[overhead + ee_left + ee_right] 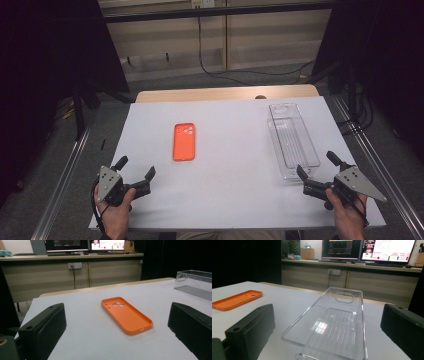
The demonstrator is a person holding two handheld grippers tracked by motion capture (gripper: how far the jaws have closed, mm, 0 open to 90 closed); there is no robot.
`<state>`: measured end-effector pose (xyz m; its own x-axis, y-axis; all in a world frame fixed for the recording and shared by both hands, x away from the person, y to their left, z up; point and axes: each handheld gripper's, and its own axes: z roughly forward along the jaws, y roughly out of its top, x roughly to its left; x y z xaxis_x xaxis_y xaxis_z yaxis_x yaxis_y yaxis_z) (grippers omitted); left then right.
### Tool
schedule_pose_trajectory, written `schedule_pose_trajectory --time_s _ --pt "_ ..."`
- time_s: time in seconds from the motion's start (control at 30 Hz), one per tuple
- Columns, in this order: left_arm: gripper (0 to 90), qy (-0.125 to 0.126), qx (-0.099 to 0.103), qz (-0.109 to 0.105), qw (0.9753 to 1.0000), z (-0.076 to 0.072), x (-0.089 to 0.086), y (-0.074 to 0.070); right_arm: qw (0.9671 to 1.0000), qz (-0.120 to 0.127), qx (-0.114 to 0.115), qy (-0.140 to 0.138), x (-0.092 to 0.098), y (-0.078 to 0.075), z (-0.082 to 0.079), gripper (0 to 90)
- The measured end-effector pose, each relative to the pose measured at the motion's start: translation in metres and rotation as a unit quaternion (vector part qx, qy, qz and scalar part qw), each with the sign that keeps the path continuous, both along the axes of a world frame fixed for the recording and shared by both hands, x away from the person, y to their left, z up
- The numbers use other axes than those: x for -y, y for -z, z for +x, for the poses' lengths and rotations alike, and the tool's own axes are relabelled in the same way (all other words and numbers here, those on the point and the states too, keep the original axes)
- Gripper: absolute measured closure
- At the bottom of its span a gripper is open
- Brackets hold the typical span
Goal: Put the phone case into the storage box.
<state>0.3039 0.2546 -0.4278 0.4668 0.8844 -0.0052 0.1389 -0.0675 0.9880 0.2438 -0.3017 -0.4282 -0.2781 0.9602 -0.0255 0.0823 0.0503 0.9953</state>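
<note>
An orange phone case (184, 141) lies open side up near the middle of the white table top (225, 200). A clear plastic tray (292, 139) sits at the right, long side running away from me. My left gripper (135, 168) rests near the front left edge, open and empty, with the orange case (126, 315) ahead between its jaws. My right gripper (317, 165) is open and empty at the front right, just short of the tray's near end; the tray (332, 325) lies between its jaws, and the orange case (237, 300) is off to the left.
A wooden desk edge (225, 93) shows behind the white top. Cables (235, 75) run over the floor beyond. Metal rails (65, 175) flank the table on both sides. Monitors (372, 250) stand on a far bench.
</note>
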Motion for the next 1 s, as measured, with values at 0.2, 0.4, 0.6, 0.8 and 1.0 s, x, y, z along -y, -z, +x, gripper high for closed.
schedule_pose_trajectory --time_s 0.2,0.4,0.6,0.8,1.0 --pt "2.5 0.008 -0.013 0.009 0.9998 0.003 0.000 -0.001 1.0000 -0.001 -0.003 -0.008 0.002 0.000 -0.001 0.0" --pt "4.5 0.038 -0.031 -0.003 0.9988 0.010 0.002 -0.001 0.9999 0.004 -0.003 -0.012 0.003 0.001 -0.003 0.0" --pt "5.0 0.073 -0.040 0.003 0.9966 0.012 0.007 -0.002 0.9999 0.004 -0.003 -0.012 0.003 0.001 -0.003 0.0" --pt "4.8 0.100 -0.040 0.002 0.9942 0.012 0.013 -0.004 0.9999 0.002 0.000 -0.013 0.002 0.001 -0.003 0.0" --pt "2.0 0.092 -0.041 -0.014 0.9948 0.014 0.018 -0.004 0.9999 0.002 -0.004 -0.013 0.002 0.002 -0.002 0.0"
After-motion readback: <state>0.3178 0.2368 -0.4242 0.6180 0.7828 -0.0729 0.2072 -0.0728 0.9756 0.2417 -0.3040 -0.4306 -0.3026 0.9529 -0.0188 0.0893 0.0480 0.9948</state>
